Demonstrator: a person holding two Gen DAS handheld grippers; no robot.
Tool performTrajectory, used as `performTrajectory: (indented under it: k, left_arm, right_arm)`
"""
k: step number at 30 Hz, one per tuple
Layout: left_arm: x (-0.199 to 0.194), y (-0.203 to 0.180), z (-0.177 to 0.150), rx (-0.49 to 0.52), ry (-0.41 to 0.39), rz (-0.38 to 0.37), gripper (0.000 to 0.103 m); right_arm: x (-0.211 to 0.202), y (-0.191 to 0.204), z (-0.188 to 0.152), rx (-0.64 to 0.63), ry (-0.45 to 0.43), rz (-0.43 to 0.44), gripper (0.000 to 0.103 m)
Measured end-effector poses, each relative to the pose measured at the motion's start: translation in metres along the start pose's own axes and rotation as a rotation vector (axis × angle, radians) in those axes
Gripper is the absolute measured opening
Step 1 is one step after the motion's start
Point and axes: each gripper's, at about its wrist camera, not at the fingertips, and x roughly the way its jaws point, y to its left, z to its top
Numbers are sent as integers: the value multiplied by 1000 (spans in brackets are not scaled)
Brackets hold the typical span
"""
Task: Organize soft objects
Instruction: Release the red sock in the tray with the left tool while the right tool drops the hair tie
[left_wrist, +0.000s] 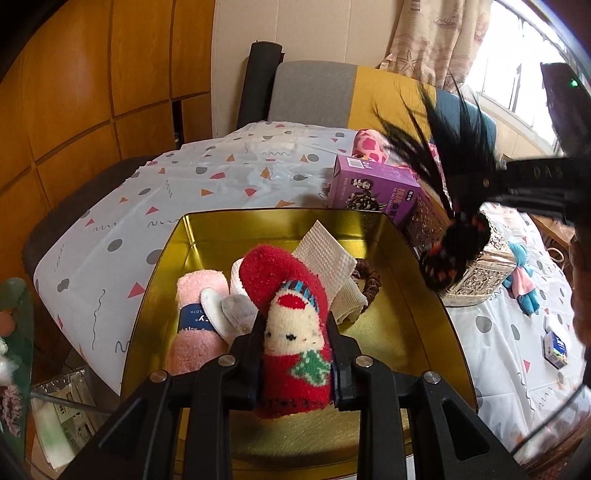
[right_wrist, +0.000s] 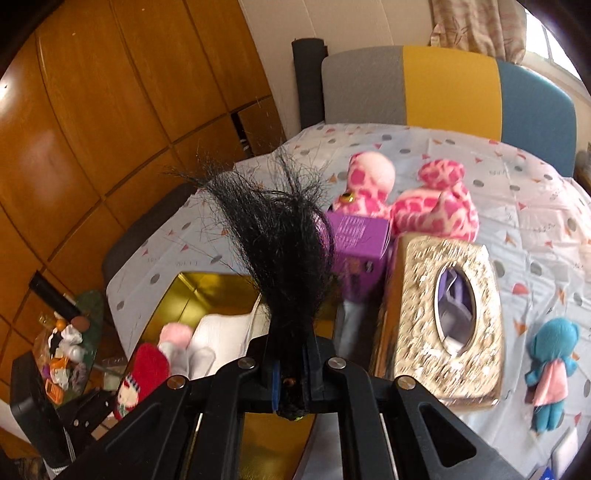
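The red sock (left_wrist: 291, 325) was clamped between the left gripper (left_wrist: 295, 332) jaws, held over the gold tin (left_wrist: 417, 295), apparently for dropping among the soft things below. The black furry toy (right_wrist: 284, 258) was pinched by the right gripper (right_wrist: 290, 369), kept above the tin's edge, seemingly awaiting its turn.

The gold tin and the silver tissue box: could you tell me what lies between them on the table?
In the right wrist view, the purple box stands between the gold tin and the silver tissue box, partly behind the black hairpiece.
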Motion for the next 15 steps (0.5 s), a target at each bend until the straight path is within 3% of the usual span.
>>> performTrajectory:
  k: [15]
  left_arm:
    - [2, 6, -7, -32, 3, -18, 29]
  right_arm:
    - [8, 14, -38, -10, 78, 1, 7]
